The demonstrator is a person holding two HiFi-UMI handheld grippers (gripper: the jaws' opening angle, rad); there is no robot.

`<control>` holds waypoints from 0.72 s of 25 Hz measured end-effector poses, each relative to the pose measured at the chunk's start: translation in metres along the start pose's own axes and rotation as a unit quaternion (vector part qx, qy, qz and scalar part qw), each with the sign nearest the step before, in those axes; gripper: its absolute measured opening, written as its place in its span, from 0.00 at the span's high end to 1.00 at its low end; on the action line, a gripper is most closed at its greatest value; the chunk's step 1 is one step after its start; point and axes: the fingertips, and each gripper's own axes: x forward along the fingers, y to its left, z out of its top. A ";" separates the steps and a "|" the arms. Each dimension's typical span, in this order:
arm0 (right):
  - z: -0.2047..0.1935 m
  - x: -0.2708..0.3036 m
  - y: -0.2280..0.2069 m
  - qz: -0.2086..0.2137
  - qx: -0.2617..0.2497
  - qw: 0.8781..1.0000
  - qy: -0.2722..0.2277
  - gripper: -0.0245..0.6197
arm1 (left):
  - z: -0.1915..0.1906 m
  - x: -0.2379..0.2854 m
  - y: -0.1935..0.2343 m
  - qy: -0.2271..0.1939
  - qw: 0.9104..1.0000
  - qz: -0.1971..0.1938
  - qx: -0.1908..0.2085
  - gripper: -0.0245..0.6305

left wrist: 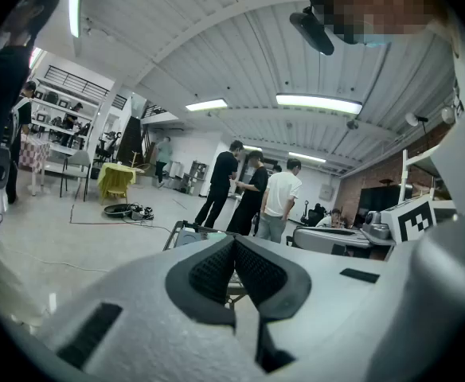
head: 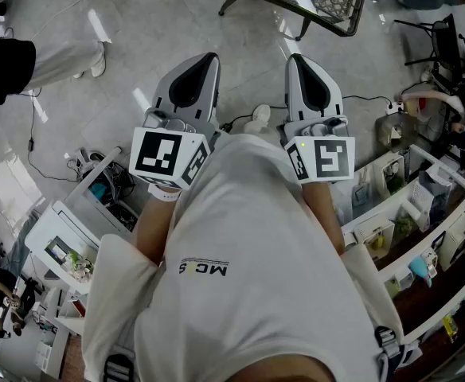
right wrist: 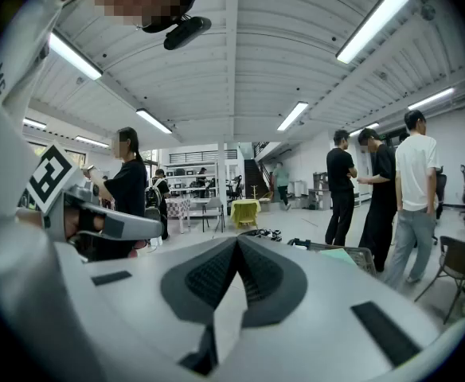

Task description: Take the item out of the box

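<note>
Jaws pressed together and empty on left gripper (left wrist: 234,242) and right gripper (right wrist: 236,242). No box ahead; locating it probably comes first.

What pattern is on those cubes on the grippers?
Black-and-white square markers on each cube, clearest in head view.

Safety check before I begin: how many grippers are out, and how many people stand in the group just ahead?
Grippers: 2, the left gripper and the right gripper, both with jaws shut on nothing.
People in the group ahead: 3.
Total: 5.
</note>
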 end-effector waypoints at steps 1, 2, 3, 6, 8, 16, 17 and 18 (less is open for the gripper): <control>0.001 -0.006 -0.004 -0.001 -0.002 1.000 0.002 0.94 | 0.000 0.002 -0.010 0.001 1.000 -0.004 0.000 0.93; 0.002 -0.012 -0.008 -0.002 -0.004 1.000 0.004 0.94 | -0.001 0.003 -0.019 0.003 1.000 -0.009 -0.002 0.93; 0.002 -0.018 -0.011 -0.003 -0.007 1.000 0.007 0.94 | -0.002 0.004 -0.027 0.006 1.000 -0.013 -0.004 0.93; -0.001 -0.022 -0.012 -0.003 -0.006 1.000 0.007 0.94 | -0.007 0.003 -0.035 0.015 1.000 -0.020 -0.008 0.93; -0.002 -0.019 -0.011 0.002 0.013 1.000 0.003 0.94 | -0.007 0.001 -0.033 0.016 1.000 -0.020 -0.006 0.93; -0.011 -0.009 0.006 -0.017 0.040 0.999 0.004 0.94 | -0.008 -0.026 0.019 0.008 1.000 0.003 -0.013 0.93; -0.013 -0.006 0.009 -0.020 0.042 0.999 0.005 0.94 | -0.009 -0.028 0.027 0.010 1.000 0.005 -0.013 0.93; -0.014 -0.003 0.013 -0.020 0.042 0.999 0.007 0.94 | -0.010 -0.031 0.034 0.010 1.000 0.007 -0.014 0.93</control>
